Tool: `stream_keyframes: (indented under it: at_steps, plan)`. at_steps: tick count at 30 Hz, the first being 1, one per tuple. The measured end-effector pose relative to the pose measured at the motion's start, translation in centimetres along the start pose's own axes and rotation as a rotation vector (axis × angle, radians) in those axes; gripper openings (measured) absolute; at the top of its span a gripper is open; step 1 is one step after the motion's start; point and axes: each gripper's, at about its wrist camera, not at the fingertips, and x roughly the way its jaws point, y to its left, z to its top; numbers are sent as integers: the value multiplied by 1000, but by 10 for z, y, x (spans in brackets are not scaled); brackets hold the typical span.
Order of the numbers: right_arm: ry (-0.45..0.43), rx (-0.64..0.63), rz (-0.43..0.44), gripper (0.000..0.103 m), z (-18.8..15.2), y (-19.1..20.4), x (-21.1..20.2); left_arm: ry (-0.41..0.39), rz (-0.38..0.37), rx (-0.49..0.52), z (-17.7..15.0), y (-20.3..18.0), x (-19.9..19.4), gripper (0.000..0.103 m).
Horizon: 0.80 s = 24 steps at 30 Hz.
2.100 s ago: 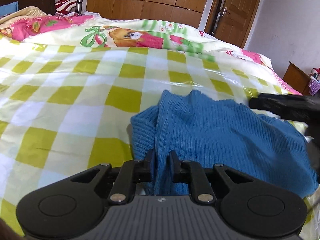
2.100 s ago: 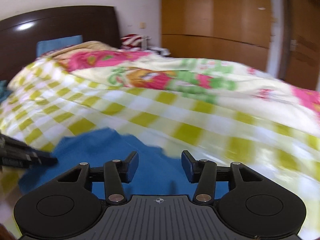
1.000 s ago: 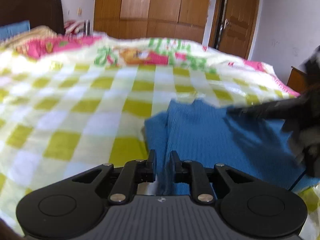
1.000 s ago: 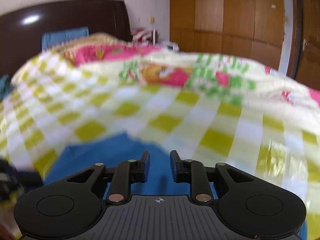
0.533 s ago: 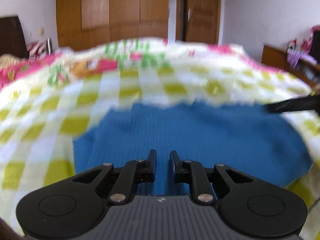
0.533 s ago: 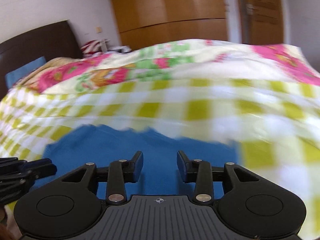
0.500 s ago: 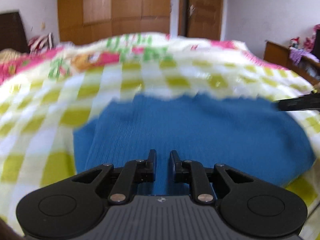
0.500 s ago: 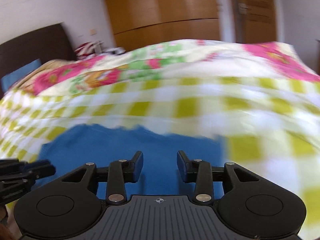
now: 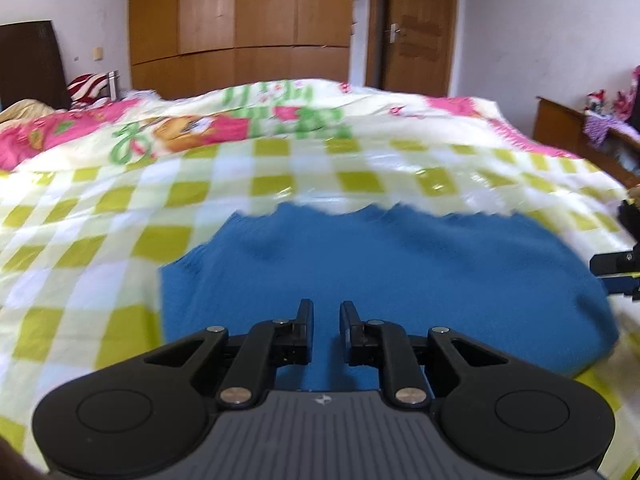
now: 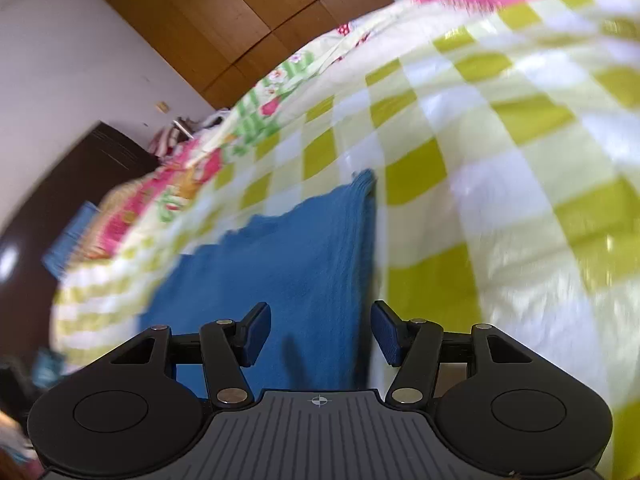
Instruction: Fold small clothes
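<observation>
Blue knit garment (image 9: 384, 272) lies flat on the checked bed cover (image 9: 120, 216), its right edge between the right hand-held gripper (image 10: 320, 330) jaws, just opened wide and gripping nothing, while the left hand-held gripper (image 9: 324, 322) stays narrow over its near edge, whether pinching I cannot tell.

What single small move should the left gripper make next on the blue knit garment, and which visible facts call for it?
Probably open and let go. The blue knit garment already lies spread flat on the checked bedcover. The right gripper has just been opening, nothing pinched between its wide jaws, while the left gripper, jaws nearly closed, seems to pinch the near edge.
</observation>
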Motion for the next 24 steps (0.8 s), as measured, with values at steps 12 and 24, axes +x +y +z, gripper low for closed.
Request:
stream_keyframes:
  at_steps: [12,24]
  plan:
    - [21,284,41,56,-78,18,-23,12,-48,6,-2,-15,11,32]
    - [-267,420,-20,56,-72,32,34,-19,-51,-71,-10,-3,14,32]
